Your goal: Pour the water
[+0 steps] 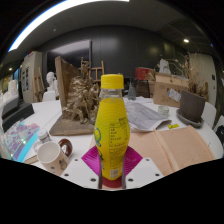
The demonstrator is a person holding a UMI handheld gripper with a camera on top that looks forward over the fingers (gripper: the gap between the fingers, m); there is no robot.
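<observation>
A yellow bottle (112,125) with a yellow cap and a printed label stands upright between my two fingers, its base low between the magenta pads (90,160). Both pads press against the bottle's sides, so my gripper (111,168) is shut on it. A white mug (50,155) with a brown handle stands on the table to the left of the fingers, its open mouth showing. The bottle's base is hidden behind the fingers.
A brown wooden model (78,100) stands beyond the mug at the left. A brown paper sheet (180,148) lies to the right of the fingers. Papers (148,115), boxes (170,88) and clutter fill the back of the white table (150,170).
</observation>
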